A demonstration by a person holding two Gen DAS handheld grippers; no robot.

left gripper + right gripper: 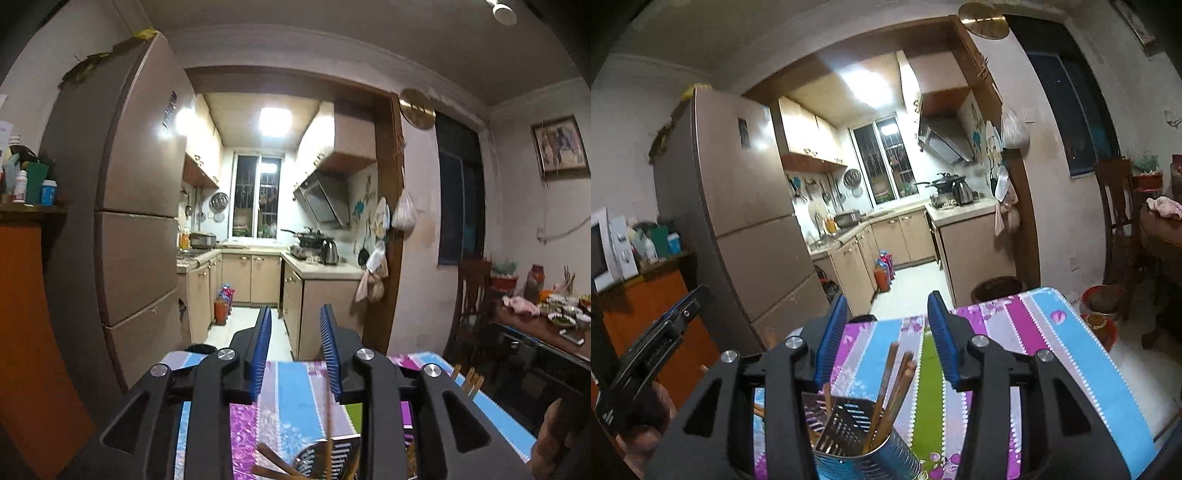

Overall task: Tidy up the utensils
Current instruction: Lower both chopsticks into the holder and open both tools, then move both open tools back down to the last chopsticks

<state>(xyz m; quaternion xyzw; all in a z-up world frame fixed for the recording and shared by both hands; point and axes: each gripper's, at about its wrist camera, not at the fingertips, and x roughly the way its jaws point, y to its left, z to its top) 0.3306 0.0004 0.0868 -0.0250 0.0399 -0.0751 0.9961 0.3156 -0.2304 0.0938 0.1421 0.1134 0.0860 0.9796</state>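
Left gripper [295, 349]: black frame w/ blue ribbed pads, jaws parted, nothing between them. Points level toward the kitchen doorway, above the near end of the table.
Right gripper [888, 334]: same build, jaws apart, pads not touching anything. Tilted a bit down, directly over the holder.
Utensil holder [866, 456]: shiny round metal can w/ a slotted metal insert, upright on the table's near edge. In the left view it sits at the bottom between the gripper's arms.
Chopsticks [892, 391]: brown wooden sticks, several, standing in the holder and leaning up toward the right gripper's gap; tops blurred, below the pads, not gripped.
More sticks [271, 461]: brown wooden ends poking out beside the holder's rim in the left view; can't tell if they're inside it or lying next to it.
Table [1082, 373]: covered w/ a striped floral cloth in blue, purple, grey, green bands.
Left gripper seen from right cam: black housing at far left edge, well apart from the holder.
Fridge [140, 229]: tall brown multi-door unit left of the doorway.
Kitchen beyond: beige cabinets, lit window, steel kettle [329, 252] on the right counter.
Side table [546, 325]: dark wood, right, w/ dishes.
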